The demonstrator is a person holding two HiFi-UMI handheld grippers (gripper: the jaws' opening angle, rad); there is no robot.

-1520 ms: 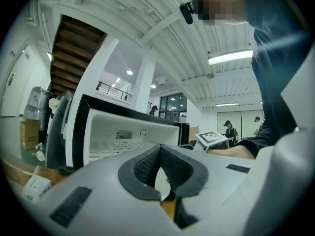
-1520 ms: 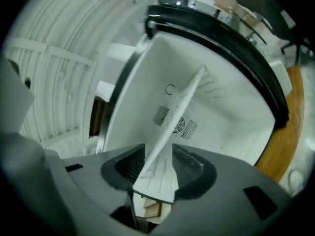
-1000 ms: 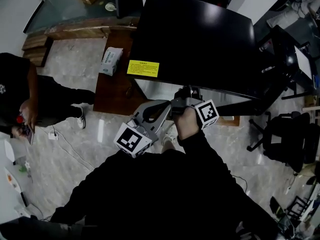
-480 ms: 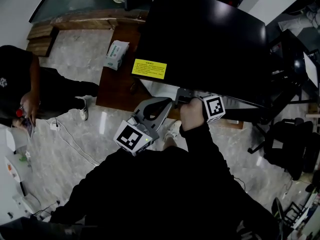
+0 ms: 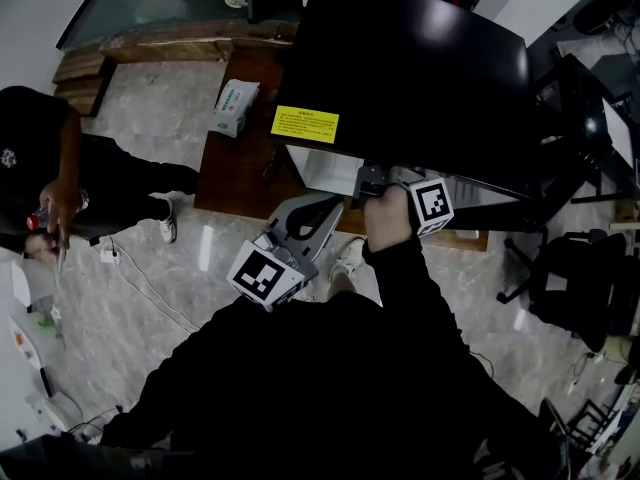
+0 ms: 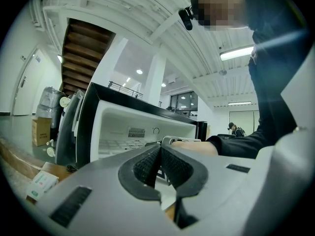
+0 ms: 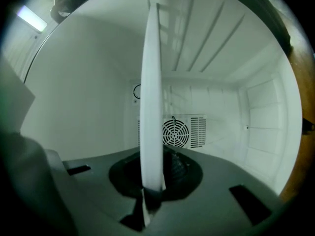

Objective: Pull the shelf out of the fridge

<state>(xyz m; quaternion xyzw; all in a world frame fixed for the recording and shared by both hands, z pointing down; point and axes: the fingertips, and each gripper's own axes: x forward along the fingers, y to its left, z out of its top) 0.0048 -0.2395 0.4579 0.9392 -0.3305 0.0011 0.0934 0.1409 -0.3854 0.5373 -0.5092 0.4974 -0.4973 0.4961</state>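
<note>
Shelf (image 7: 151, 107): thin white slab, seen edge-on in my right gripper view, so it runs as a narrow pale band up the middle of the frame. Plain, smooth edge, no marks that I can make out. It sits inside the white cavity of the fridge (image 5: 420, 68). Left of it is a bare white wall. Right of it, on the back wall, is a round fan grille (image 7: 175, 132) with vent slots beside it, then a ribbed side wall. Its near edge reaches the mouth of the cavity, where my right claw meets it.

From the head view the fridge is a black-topped box with a yellow label (image 5: 305, 124) near its front edge, standing on a wooden platform (image 5: 232, 183).

Left gripper (image 6: 160, 154): held low and just outside the fridge opening, jaws pressed together, black ribbed pads face to face, nothing between them, touching nothing.

Right gripper (image 7: 153, 181): reached in at the opening with my right hand (image 5: 385, 223) behind it. Jaws drawn almost fully in, pinching the near edge of the shelf; both pads press against its faces
</note>
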